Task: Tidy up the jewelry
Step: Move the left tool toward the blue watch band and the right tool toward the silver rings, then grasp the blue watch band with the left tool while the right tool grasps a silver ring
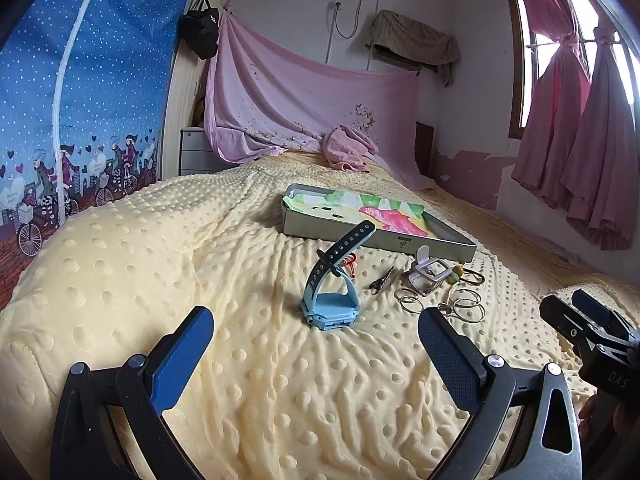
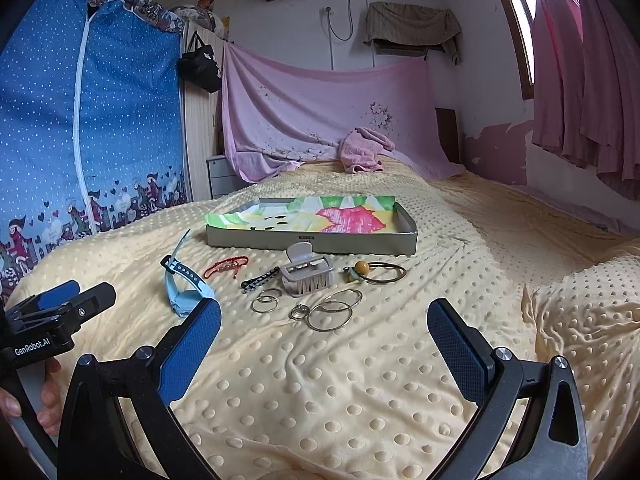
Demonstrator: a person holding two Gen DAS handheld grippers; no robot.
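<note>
You're barely starting: the tray (image 2: 312,242) is holding only its colourful liner, no jewelry in yet. Watch (image 2: 186,288), red bracelet (image 2: 226,267), hair clip (image 2: 306,274), hoops (image 2: 330,316), ring (image 2: 299,312) and bead bangle (image 2: 376,271) are all lying loose on the blanket (image 2: 320,400), just in front of the tray. You're holding left gripper (image 1: 316,354) and right gripper (image 2: 324,342) spread wide, gripping nothing.

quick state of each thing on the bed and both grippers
left gripper: open, holding nothing
right gripper: open, holding nothing
tray: lined, no jewelry inside
watch: on its side, strap sticking up
hair claw: shut
hoops: loose on the blanket
</note>
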